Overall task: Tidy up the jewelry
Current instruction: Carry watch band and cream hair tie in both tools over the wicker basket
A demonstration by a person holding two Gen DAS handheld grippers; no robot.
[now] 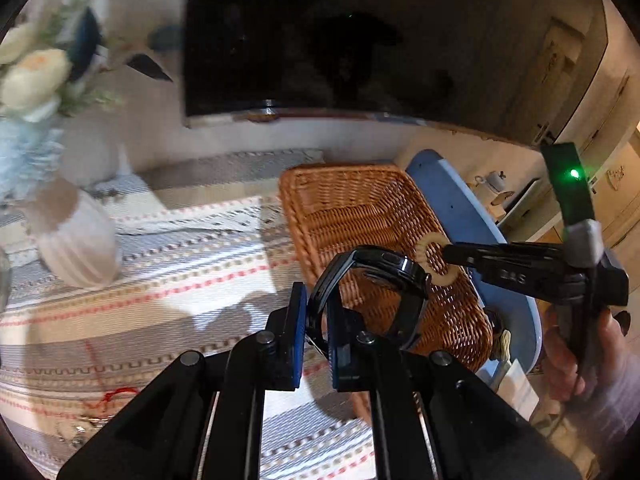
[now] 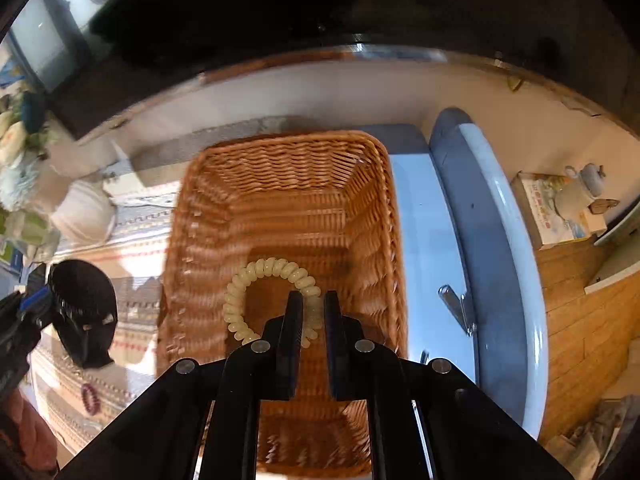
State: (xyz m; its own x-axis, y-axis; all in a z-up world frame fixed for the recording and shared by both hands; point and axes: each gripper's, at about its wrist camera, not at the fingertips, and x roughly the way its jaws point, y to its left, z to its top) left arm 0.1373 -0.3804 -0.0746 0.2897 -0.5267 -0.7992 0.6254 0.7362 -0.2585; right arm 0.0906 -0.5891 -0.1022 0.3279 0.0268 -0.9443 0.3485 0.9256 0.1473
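Both pieces hang over the wicker basket (image 2: 280,184), presumably for dropping in: the right gripper (image 2: 312,312) has its jaws clamped on a cream coil bracelet (image 2: 256,280), the left gripper (image 1: 316,320) pinches a black watch (image 1: 376,276) by its strap near the rim.

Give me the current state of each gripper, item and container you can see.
left gripper: shut on black watch, beside the basket.
right gripper: shut on cream spiral hair tie, above the basket.
wicker basket: upright, nothing inside.
purple bead bracelet: lying on striped cloth.
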